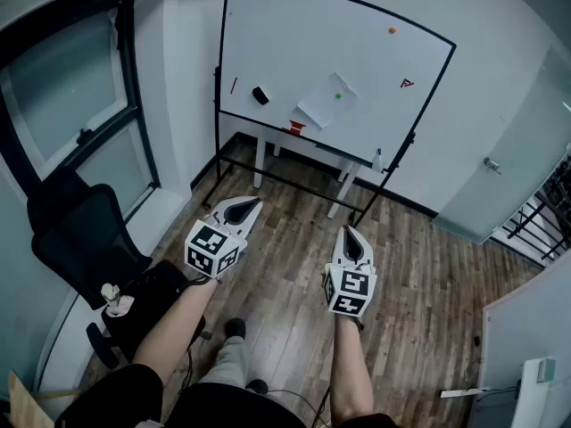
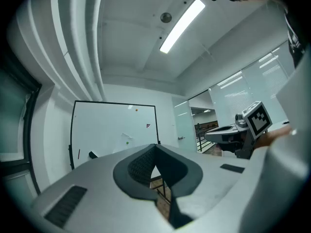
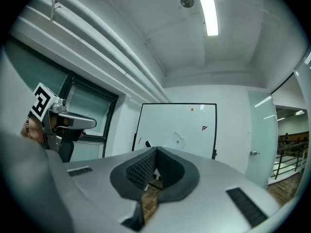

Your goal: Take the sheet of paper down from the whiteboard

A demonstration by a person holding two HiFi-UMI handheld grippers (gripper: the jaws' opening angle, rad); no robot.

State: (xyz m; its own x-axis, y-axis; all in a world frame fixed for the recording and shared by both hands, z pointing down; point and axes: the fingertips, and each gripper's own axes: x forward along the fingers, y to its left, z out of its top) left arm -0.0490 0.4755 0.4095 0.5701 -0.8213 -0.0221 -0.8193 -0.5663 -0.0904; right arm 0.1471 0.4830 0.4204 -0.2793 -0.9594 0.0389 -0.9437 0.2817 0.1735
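Observation:
A white sheet of paper (image 1: 323,103) hangs tilted on the whiteboard (image 1: 285,34), pinned by a green magnet (image 1: 338,96). Both grippers are held level over the wooden floor, well short of the board. The left gripper (image 1: 251,205) is shut with nothing between its jaws. The right gripper (image 1: 350,232) is shut and empty too. In the left gripper view the paper (image 2: 127,139) shows small and far beyond the closed tips (image 2: 156,146). In the right gripper view the paper (image 3: 178,140) sits just above the closed tips (image 3: 156,150).
On the board are a black eraser (image 1: 260,95), a red marker (image 1: 234,86), an orange magnet (image 1: 392,30) and a red mark (image 1: 407,83). A black office chair (image 1: 85,239) stands at the left under the window (image 1: 62,96). A glass door (image 1: 500,168) is at the right.

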